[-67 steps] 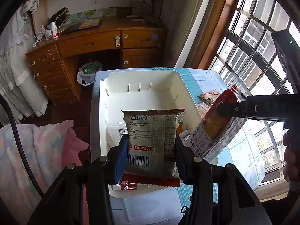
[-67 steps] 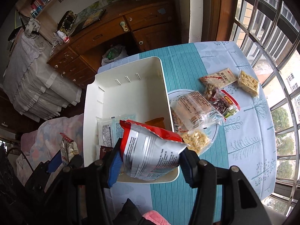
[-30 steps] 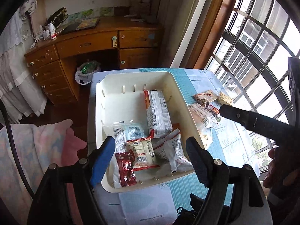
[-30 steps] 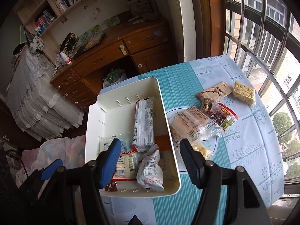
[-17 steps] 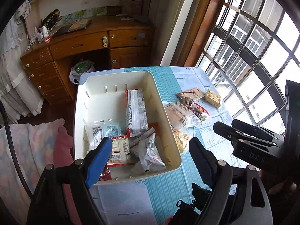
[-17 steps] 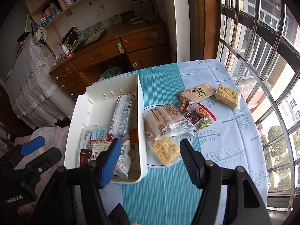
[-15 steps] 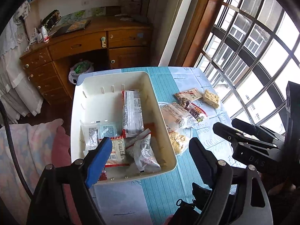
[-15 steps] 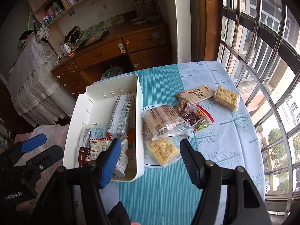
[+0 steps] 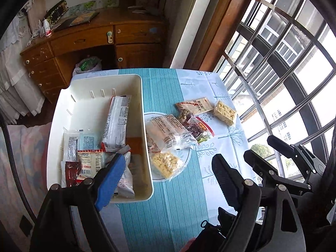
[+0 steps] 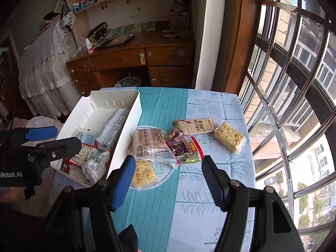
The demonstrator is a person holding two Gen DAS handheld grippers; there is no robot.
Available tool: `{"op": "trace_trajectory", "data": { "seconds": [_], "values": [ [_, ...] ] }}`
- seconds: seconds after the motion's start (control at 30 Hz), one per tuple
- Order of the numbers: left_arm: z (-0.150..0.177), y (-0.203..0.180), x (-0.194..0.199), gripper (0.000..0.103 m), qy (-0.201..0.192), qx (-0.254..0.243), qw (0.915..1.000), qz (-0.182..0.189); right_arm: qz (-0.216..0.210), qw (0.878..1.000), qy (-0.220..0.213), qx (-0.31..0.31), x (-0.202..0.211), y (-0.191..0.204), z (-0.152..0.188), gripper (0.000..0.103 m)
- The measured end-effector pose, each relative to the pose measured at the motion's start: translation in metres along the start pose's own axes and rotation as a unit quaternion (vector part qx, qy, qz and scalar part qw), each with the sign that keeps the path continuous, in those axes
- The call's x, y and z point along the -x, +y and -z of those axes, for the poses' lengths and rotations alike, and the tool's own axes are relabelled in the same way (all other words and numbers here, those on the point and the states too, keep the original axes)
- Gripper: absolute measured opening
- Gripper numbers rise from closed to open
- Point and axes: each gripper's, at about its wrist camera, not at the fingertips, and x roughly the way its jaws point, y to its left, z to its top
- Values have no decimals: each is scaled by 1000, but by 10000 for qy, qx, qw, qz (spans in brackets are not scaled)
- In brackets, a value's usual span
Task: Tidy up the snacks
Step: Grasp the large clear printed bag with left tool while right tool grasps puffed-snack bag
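A white bin (image 9: 147, 147) on the table's left holds several snack packs, among them a long silver pack (image 9: 117, 121). To its right a plate (image 9: 187, 157) carries a clear cracker packet (image 9: 168, 132) and a puffed-rice bar (image 9: 166, 163). Beyond lie a red-labelled nut bag (image 10: 189, 147), a beige cracker pack (image 10: 195, 126) and a second rice bar (image 10: 229, 138). My left gripper (image 9: 168, 163) hangs open and empty over the bin's right wall and the plate. My right gripper (image 10: 168, 163) is open and empty above the plate's near side.
A blue and teal cloth covers the table (image 10: 159, 210). A barred bay window (image 10: 294, 84) runs along the right edge. A wooden desk (image 9: 100, 40) stands behind the table, and a pink blanket (image 9: 25, 147) lies to the left of the bin.
Both grippers let their snack packs go into the bin, opened, and moved right from above the bin toward the plate. The bin now sits further left in both views.
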Motion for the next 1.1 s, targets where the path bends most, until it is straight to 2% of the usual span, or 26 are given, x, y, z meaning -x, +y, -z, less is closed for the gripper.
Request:
{"op": "trace_trajectory", "data": {
  "seconds": [0.37,0.4,0.43,0.5,0.53,0.63,0.7,0.8,0.97,1.1],
  "values": [
    [-28,-38,-45,83,728,363,9964,-252,306,9981,-46,533,-1,-52,6,70],
    [-31,-41,-49,83,776,390,9958,-297,326,9978,-61,568,-2,-56,6,73],
    [-33,-41,-52,83,835,420,9951,-333,340,9976,-77,601,-2,-59,6,82],
    [-38,-44,-62,83,999,485,9930,-401,367,9971,-109,662,-3,-68,5,92],
    [-40,-45,-67,83,1101,515,9916,-441,377,9967,-131,701,-4,-71,5,93],
    [-48,-47,-83,84,1397,636,9861,-644,441,9955,-160,829,-8,-80,2,93],
    [-52,-47,-97,91,1592,750,9817,-722,486,9944,-174,918,-12,-84,0,93],
    [-58,-47,-117,92,1870,933,9746,-802,552,9926,-192,1063,-21,-92,-2,93],
    [-65,-40,-157,92,2318,1243,9598,-977,677,9895,-176,1267,-42,-106,-4,93],
    [-71,-34,-186,92,2606,1424,9459,-1305,722,9872,-152,1417,-65,-116,-4,93]
  ]
}}
